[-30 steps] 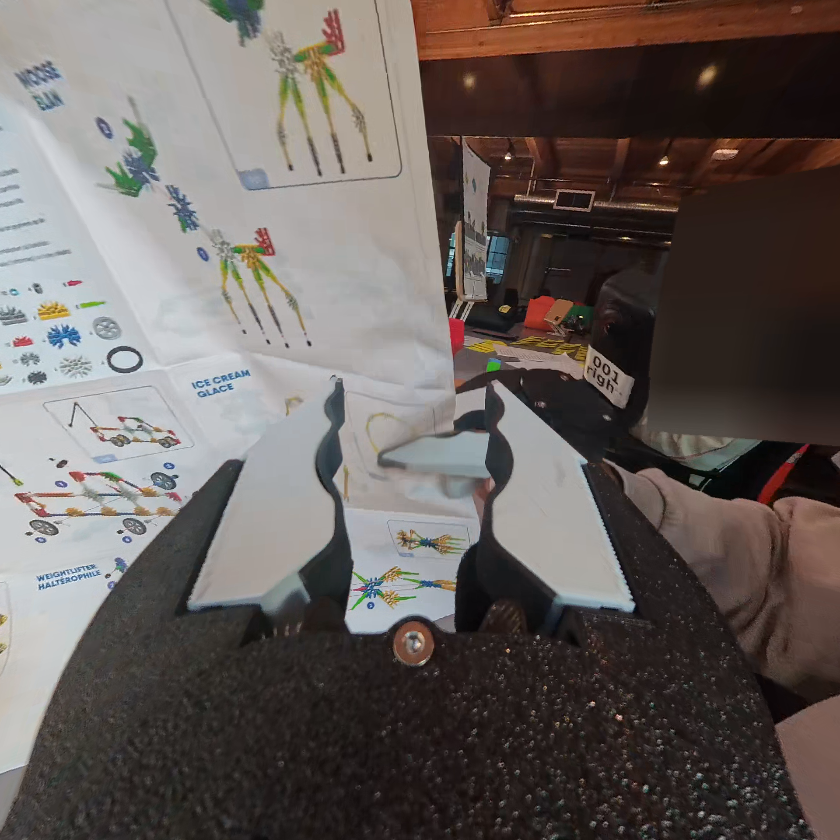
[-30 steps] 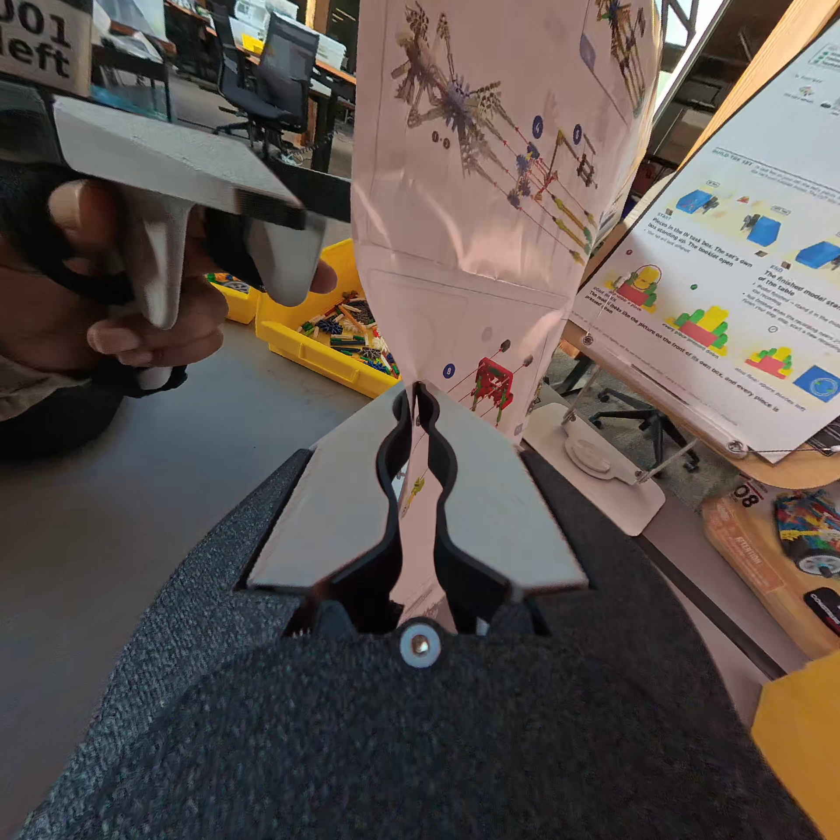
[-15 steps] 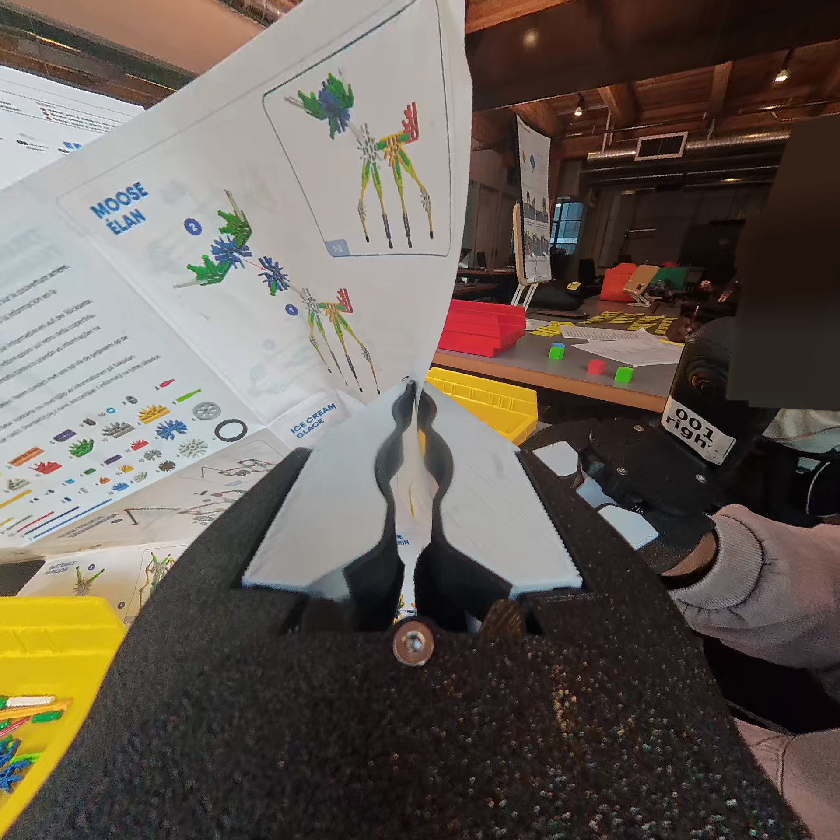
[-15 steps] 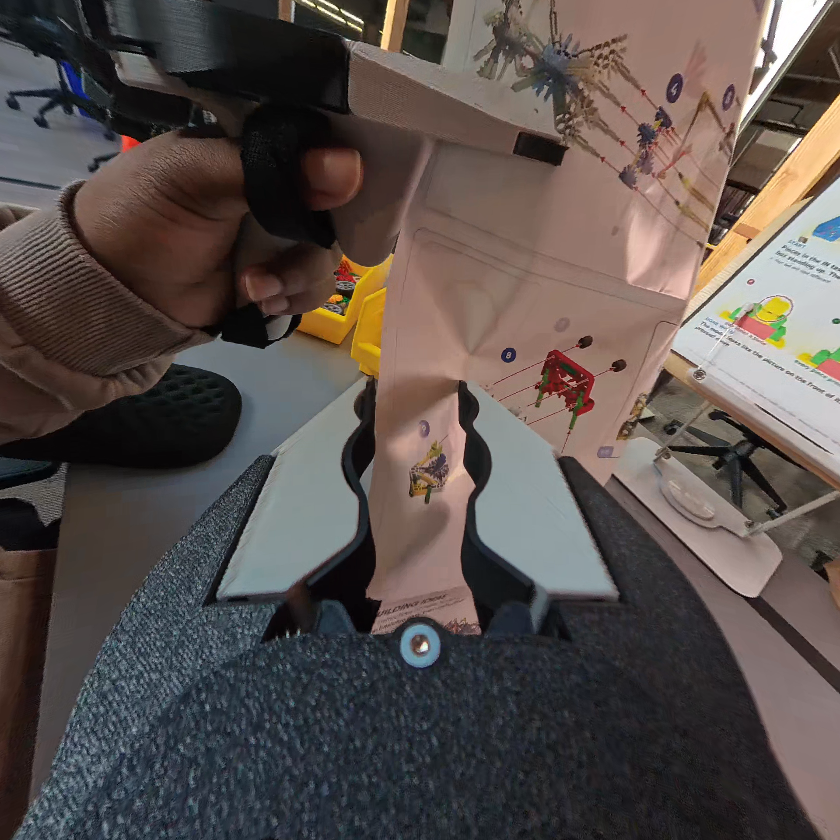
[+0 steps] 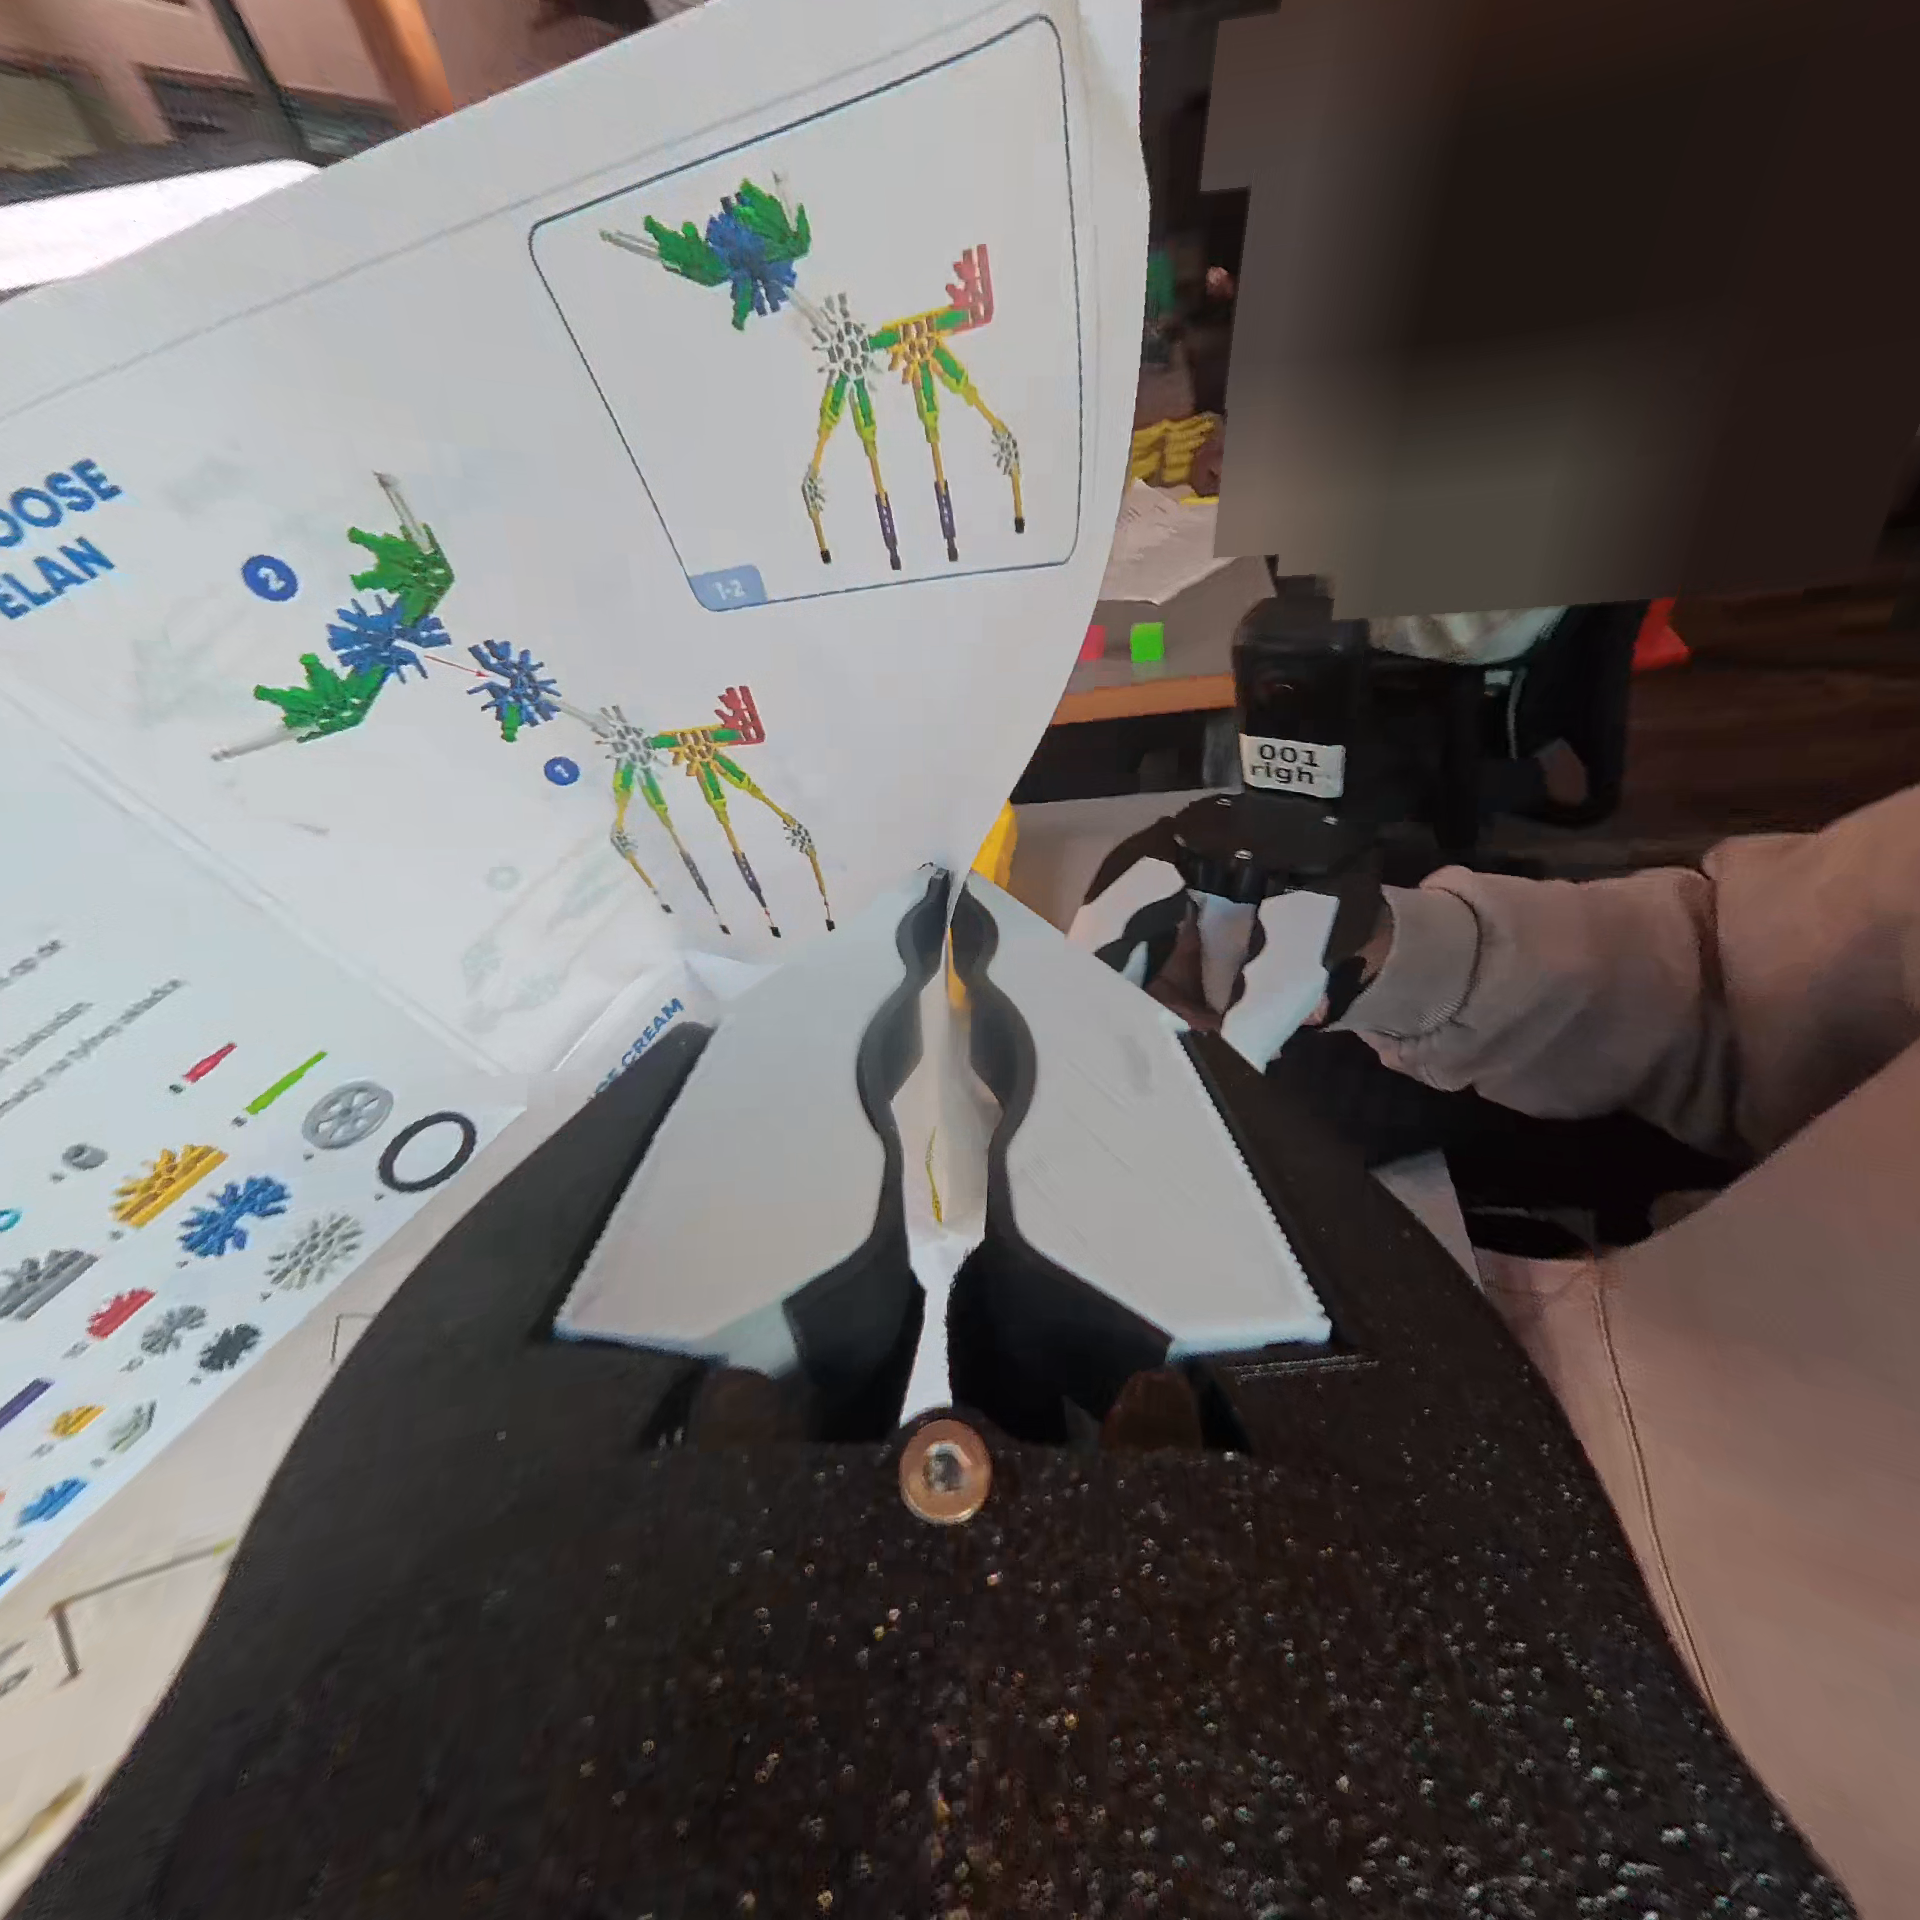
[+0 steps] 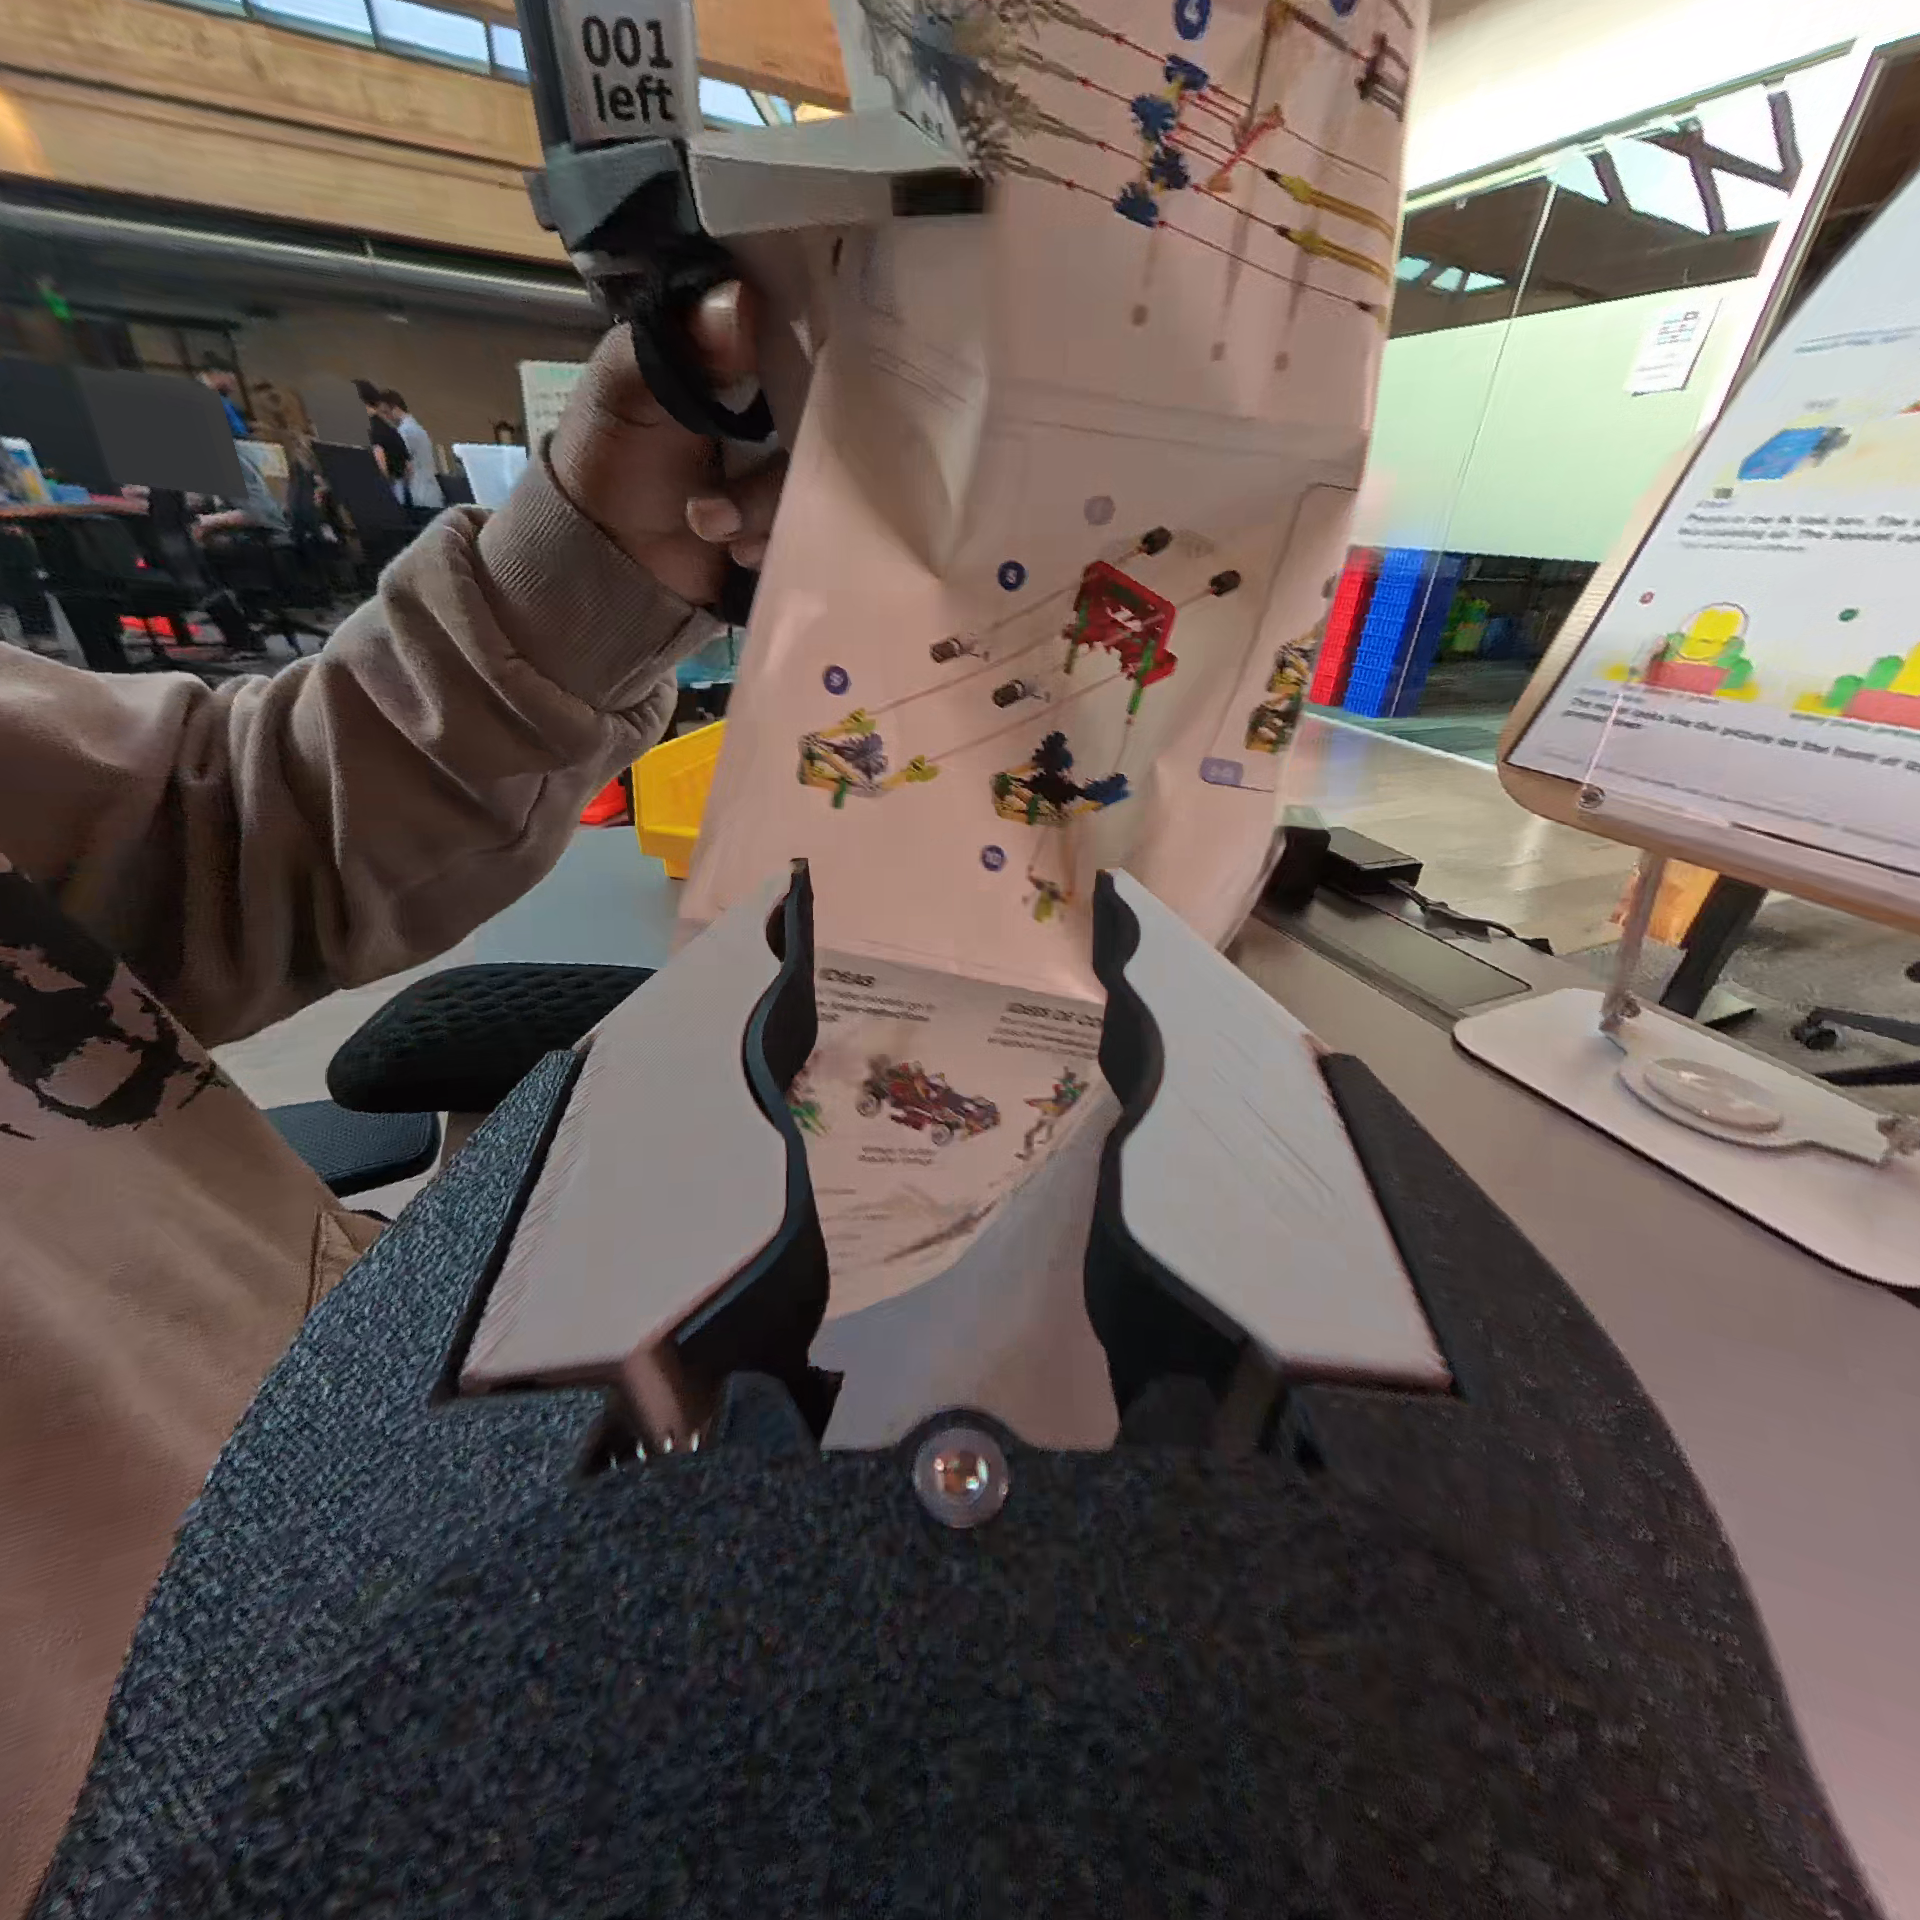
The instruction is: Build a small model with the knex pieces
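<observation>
Your left hand-held gripper [image 5: 948,894] pinches the thin, floppy sheet [image 5: 582,436] at its edge, while your right hand-held gripper [image 6: 951,883] gapes empty below it.

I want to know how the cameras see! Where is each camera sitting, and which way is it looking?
Left wrist view: sits on the left gripper, looking along its fingers, shut on the instruction sheet; the right gripper and a sleeve show beyond.
Right wrist view: sits on the right gripper, fingers open around the sheet's lower part, facing the sheet; the hand holds the left gripper up high.
Both views share the sheet and each other's gripper.
</observation>
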Demonstrator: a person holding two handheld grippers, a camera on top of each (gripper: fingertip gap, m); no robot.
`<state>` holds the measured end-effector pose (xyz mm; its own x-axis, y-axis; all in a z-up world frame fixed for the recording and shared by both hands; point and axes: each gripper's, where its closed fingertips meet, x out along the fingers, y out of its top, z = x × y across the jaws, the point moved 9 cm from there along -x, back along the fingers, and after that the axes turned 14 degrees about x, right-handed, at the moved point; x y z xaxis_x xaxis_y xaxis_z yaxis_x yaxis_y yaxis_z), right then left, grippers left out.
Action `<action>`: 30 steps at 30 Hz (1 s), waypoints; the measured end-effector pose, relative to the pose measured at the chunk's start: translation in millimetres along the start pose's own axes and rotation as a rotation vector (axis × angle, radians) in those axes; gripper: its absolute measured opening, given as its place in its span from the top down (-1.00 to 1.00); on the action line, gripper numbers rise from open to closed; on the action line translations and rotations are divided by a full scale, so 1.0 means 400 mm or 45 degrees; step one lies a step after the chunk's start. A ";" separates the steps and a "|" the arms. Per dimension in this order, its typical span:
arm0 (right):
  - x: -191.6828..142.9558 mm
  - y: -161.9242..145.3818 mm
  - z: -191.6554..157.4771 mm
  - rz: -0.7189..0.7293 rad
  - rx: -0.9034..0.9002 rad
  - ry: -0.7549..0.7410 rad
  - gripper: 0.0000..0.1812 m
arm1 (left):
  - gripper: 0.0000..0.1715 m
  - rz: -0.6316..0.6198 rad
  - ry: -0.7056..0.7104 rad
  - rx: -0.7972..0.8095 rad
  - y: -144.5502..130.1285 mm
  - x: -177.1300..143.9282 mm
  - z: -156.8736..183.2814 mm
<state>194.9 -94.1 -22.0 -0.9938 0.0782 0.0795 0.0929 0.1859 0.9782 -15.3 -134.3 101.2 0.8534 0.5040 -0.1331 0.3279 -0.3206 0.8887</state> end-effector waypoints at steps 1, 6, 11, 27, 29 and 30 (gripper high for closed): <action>-0.015 -0.007 0.014 0.011 0.024 -0.035 0.40 | 1.00 -0.021 -0.068 0.022 0.014 0.016 -0.003; -0.044 -0.055 0.037 0.006 0.100 -0.120 0.23 | 1.00 -0.065 -0.319 0.111 0.093 0.103 -0.008; -0.049 -0.076 0.011 -0.012 0.049 -0.117 0.17 | 1.00 0.031 -0.516 0.178 0.203 0.137 0.006; -0.273 -0.059 0.183 0.159 0.449 -0.176 -0.29 | 1.00 0.198 -0.413 0.318 0.393 -0.170 -0.017; -0.254 -0.079 0.207 0.116 0.537 -0.113 -0.30 | 1.00 0.204 -0.385 0.332 0.396 -0.208 -0.013; -0.241 -0.090 0.219 0.085 0.585 -0.081 -0.30 | 1.00 0.202 -0.365 0.332 0.395 -0.227 -0.012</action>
<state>292.8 -22.5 -81.7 -0.9802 0.1620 0.1137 0.1887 0.5917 0.7838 -43.1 -226.7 255.7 0.9677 0.2002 -0.1533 0.2437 -0.5870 0.7720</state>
